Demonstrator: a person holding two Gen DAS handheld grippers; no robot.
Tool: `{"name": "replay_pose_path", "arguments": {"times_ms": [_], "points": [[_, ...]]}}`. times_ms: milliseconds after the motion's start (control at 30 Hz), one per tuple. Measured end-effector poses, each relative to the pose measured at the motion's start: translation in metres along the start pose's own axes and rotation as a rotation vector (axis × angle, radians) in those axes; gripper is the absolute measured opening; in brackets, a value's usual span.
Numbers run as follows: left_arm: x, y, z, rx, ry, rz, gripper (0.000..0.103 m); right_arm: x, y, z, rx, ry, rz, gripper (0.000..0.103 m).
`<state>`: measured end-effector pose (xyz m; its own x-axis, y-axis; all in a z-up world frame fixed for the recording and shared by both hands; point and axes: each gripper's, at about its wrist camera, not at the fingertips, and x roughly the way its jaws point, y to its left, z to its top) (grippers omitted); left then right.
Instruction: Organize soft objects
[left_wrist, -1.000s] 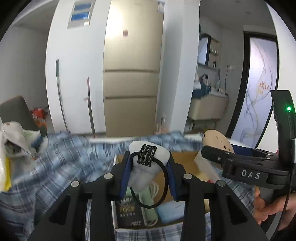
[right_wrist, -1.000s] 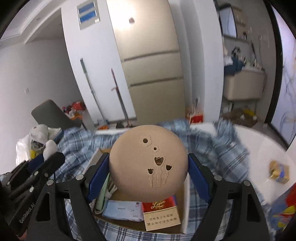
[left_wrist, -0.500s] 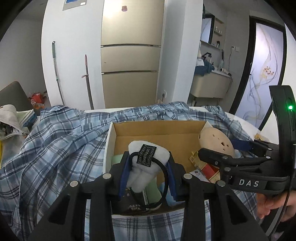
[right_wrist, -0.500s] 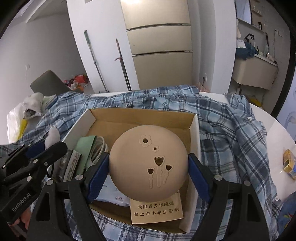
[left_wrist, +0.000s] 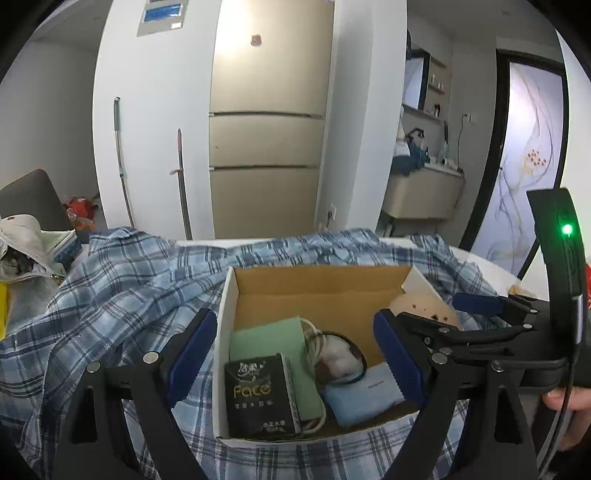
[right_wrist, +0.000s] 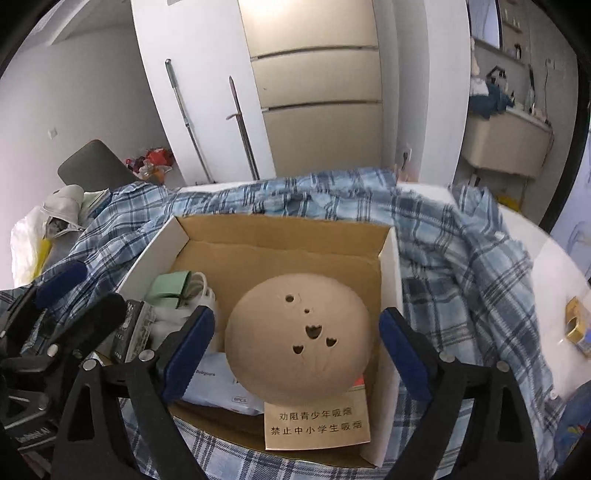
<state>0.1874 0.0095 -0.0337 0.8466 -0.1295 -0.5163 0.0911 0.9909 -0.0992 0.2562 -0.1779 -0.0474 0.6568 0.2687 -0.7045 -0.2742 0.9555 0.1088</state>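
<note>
An open cardboard box (left_wrist: 226, 314) (right_wrist: 392, 280) rests on a blue plaid shirt (left_wrist: 129, 288). My left gripper (left_wrist: 293, 354) hangs above the box, its jaws opening with nothing between them. Below it a white soft bundle with a black hair band (left_wrist: 337, 360) lies in the box beside a green pack (left_wrist: 273, 347), a black tissue pack (left_wrist: 258, 395) and a blue pack (left_wrist: 365, 397). The jaws of my right gripper (right_wrist: 297, 347) are opening around a tan dome with flower cut-outs (right_wrist: 299, 343). It rests on the box's contents, a thin gap at each pad.
A cigarette carton with a gold label (right_wrist: 317, 424) lies at the box's near edge under the dome. The plaid shirt (right_wrist: 461, 258) spreads around the box. A small gold box (right_wrist: 576, 325) sits on the white table at right. Bags and a chair stand at left.
My left gripper opened and let go of the white bundle, which dropped into the box. My right gripper sank toward the box, then widened, and the dome settled on the contents.
</note>
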Motion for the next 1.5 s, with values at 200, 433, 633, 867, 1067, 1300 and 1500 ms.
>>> {"name": "replay_pose_path", "arguments": {"times_ms": [200,433,633,867,1067,1300,1500], "points": [[-0.011,0.001,0.006,-0.009,-0.049,0.013,0.088,-0.010,0.004,0.004,-0.018,-0.050,-0.015,0.091],[-0.031,0.002,0.016,-0.008,-0.121,0.019,0.088,-0.034,0.006,0.004,-0.023,-0.228,0.001,0.091],[-0.067,-0.012,0.030,0.028,-0.200,0.027,0.088,-0.075,0.010,0.008,-0.036,-0.410,-0.023,0.100],[-0.132,-0.018,0.033,0.037,-0.306,0.021,0.088,-0.135,0.018,0.001,-0.066,-0.557,-0.055,0.101],[-0.169,-0.026,0.012,0.065,-0.353,0.057,0.088,-0.184,0.027,-0.026,-0.127,-0.651,-0.044,0.102],[-0.193,-0.030,-0.014,0.071,-0.401,0.038,0.093,-0.220,0.020,-0.060,-0.079,-0.745,-0.009,0.103],[-0.191,-0.028,-0.040,0.070,-0.477,0.023,0.103,-0.213,0.013,-0.087,-0.092,-0.781,-0.045,0.103]]}}
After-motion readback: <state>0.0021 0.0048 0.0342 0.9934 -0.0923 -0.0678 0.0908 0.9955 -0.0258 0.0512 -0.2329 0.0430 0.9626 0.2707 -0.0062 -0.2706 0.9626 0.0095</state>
